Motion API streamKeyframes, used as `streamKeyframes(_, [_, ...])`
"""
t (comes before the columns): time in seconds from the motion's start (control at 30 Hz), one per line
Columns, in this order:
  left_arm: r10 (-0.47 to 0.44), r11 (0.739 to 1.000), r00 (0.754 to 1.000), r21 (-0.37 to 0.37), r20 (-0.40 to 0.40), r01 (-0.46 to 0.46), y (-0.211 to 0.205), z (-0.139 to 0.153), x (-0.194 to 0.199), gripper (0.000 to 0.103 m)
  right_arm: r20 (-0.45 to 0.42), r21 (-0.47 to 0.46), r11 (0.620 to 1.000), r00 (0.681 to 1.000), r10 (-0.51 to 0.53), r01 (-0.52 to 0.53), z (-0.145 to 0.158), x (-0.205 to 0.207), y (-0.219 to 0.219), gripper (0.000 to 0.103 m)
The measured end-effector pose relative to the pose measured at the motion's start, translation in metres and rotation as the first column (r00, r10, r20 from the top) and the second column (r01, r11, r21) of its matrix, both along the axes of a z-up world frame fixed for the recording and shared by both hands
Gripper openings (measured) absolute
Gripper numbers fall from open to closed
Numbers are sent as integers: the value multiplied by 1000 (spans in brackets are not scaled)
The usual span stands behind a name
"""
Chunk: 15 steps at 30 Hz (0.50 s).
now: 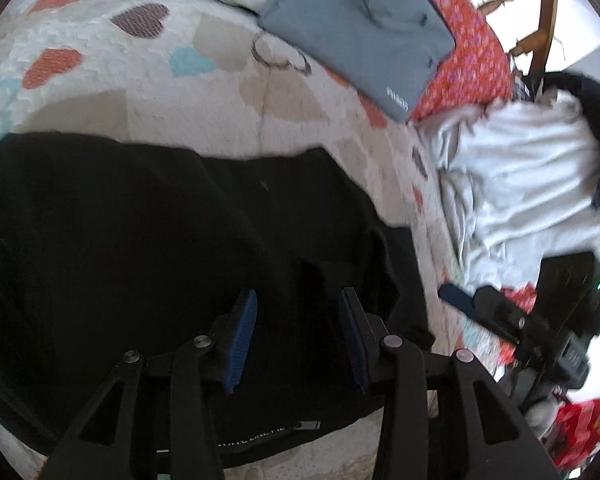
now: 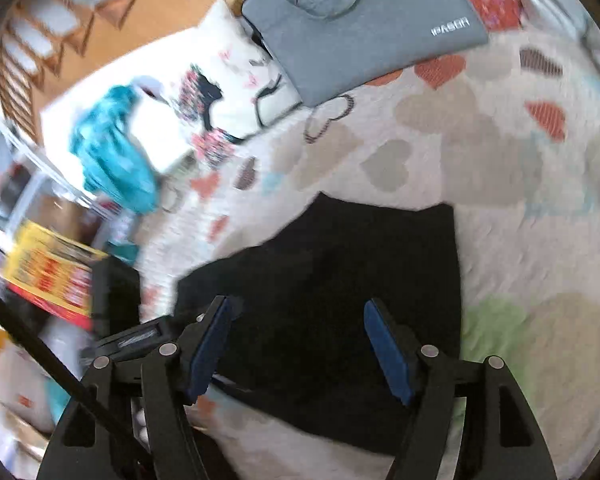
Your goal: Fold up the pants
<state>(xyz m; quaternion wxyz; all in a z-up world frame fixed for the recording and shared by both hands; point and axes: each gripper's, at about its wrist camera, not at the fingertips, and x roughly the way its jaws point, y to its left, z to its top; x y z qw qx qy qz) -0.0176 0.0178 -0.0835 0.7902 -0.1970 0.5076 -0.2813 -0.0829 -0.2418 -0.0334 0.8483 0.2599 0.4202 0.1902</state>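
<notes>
The black pants [image 1: 140, 240] lie spread on a white quilt with heart shapes [image 1: 100, 80]. My left gripper [image 1: 296, 300] is open above the pants, with nothing between its blue pads. In the right wrist view the pants [image 2: 340, 280] show as a folded black patch on the quilt [image 2: 520, 220]. My right gripper [image 2: 300, 312] is open wide over them and holds nothing. The right gripper also shows in the left wrist view [image 1: 460, 300], just off the pants' right edge.
A grey laptop sleeve [image 1: 360, 28] lies at the far side of the bed, also in the right wrist view [image 2: 360, 20]. A crumpled white garment [image 1: 520, 180] lies to the right. A teal cloth [image 2: 112, 152] and a yellow box [image 2: 48, 272] are to the left.
</notes>
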Motion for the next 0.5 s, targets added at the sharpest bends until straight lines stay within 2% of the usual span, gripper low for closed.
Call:
streamKeyframes(0.07, [-38, 999, 999, -5, -13, 38, -7, -3, -1, 40, -15, -32, 999, 1000, 24, -24, 0, 9, 13, 74])
streamKeyframes(0.13, [-74, 994, 997, 76, -7, 75, -17, -3, -3, 39, -24, -62, 997, 999, 35, -36, 1, 20, 28, 74])
streamKeyframes(0.2, [-110, 977, 994, 183, 9, 106, -26, -3, -7, 34, -30, -113, 992, 998, 50, -53, 2, 31, 45, 73])
streamKeyframes(0.23, [-115, 971, 993, 212, 16, 109, -28, -2, -10, 33, -43, -153, 986, 997, 59, -65, 1, 37, 55, 72])
streamKeyframes(0.27, [-120, 966, 993, 231, 19, 113, -29, -1, -11, 33, -67, -212, 974, 996, 64, -77, -1, 44, 66, 67])
streamKeyframes(0.3, [-122, 963, 992, 246, 19, 113, -28, 1, -12, 33, -84, -259, 962, 994, 67, -87, -4, 47, 72, 51])
streamKeyframes(0.33, [-122, 958, 992, 263, 25, 111, -26, 3, -13, 33, -106, -321, 942, 992, 72, -102, -9, 50, 79, 40])
streamKeyframes(0.37, [-123, 954, 992, 278, 33, 109, -23, 5, -14, 33, -131, -369, 922, 989, 74, -118, -16, 51, 83, 24])
streamKeyframes(0.43, [-114, 957, 992, 274, 46, 97, -13, 10, -14, 33, -142, -392, 912, 987, 71, -122, -22, 51, 84, 18])
streamKeyframes(0.5, [-81, 973, 995, 220, 49, 69, 4, 16, -11, 33, -134, -366, 924, 989, 68, -113, -20, 48, 77, 16])
